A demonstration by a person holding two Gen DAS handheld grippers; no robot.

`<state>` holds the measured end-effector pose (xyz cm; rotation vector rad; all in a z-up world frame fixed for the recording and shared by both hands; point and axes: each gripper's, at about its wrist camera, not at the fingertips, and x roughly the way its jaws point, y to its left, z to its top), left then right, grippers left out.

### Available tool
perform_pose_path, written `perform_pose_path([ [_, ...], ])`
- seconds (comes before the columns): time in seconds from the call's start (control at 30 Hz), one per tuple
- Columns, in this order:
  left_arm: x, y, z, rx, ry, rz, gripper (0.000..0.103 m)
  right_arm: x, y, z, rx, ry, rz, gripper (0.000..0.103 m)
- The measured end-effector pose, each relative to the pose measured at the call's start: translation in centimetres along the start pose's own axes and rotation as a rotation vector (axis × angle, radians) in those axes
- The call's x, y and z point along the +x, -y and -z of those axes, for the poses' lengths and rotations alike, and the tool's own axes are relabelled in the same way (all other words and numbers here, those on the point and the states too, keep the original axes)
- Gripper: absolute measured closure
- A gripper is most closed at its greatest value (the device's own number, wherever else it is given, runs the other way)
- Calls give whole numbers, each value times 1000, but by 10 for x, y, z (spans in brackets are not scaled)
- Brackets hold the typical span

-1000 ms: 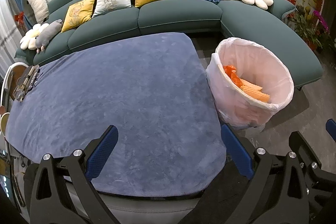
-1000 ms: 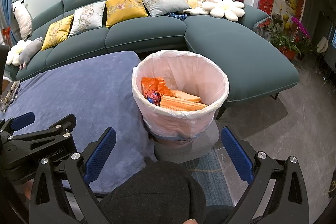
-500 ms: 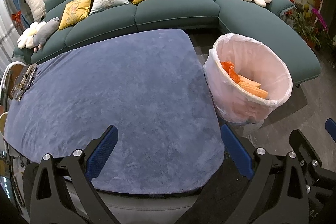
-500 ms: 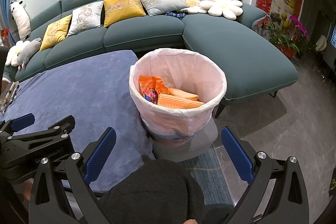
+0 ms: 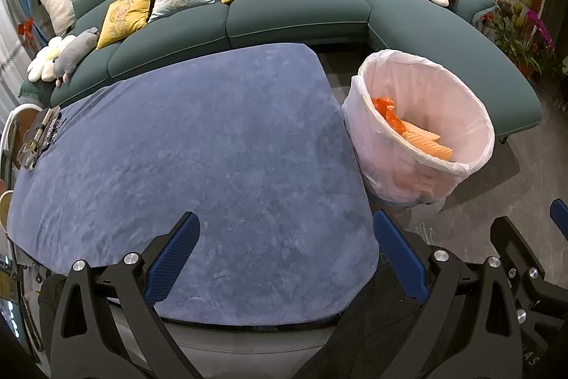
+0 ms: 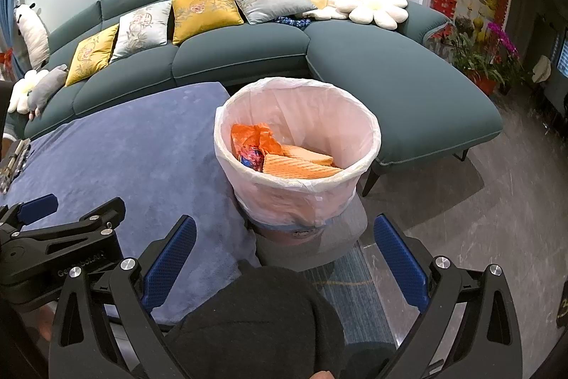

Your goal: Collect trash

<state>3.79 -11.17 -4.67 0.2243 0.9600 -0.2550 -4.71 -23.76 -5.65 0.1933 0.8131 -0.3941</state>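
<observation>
The left gripper (image 5: 285, 254) has edged back; orange wrappers (image 6: 284, 158) fill the bin (image 6: 369, 144).

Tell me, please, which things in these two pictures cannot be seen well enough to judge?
- Bottom of the trash bin: both views; orange wrappers and the near wall hide what lies deeper.
- Bin base: right wrist view, covered by the bag's hanging folds; what it stands on is unclear.
- Objects at the table's left end: small, distorted by the fisheye edge.
- Near table edge: left gripper and right gripper, both open, hide parts.
</observation>
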Motion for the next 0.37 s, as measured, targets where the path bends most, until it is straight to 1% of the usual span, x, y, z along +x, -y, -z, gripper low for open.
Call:
perform_pose_path([
  [0.2, 0, 0, 2, 0, 4, 2, 9, 0, 1, 1, 0, 0, 0, 6],
  [0.37, -1, -2, 1, -16, 14, 20, 9, 0, 1, 0, -1, 0, 0, 6],
])
